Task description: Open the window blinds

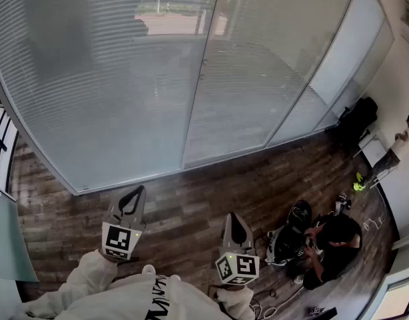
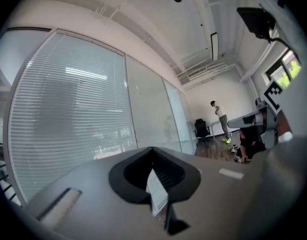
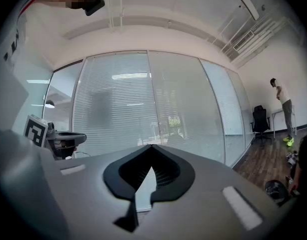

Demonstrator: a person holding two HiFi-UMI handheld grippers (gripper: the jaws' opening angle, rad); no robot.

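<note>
- two grippers point level at the glass wall, the left gripper [image 1: 136, 191] and the right gripper [image 1: 232, 216], side by side and a bit apart.
- both have their jaws pressed together with nothing held (only the wall shows through the little gap behind the tips).
- i think the jaws are together because there is nothing to grab yet.
- the window blinds [image 1: 111, 79] hang right in front, all the way down, with the slats turned flat so the glass looks grey and foggy.
- the grippers are well apart from the blinds, over the wooden floor [image 1: 191, 205], so the job looks not started.
- i cannot see a cord or a stick for turning the slats, so that has to be found first.
- a person [image 1: 332, 244] sits on the floor off to the right, well apart from the blinds, next to some bags.
</note>
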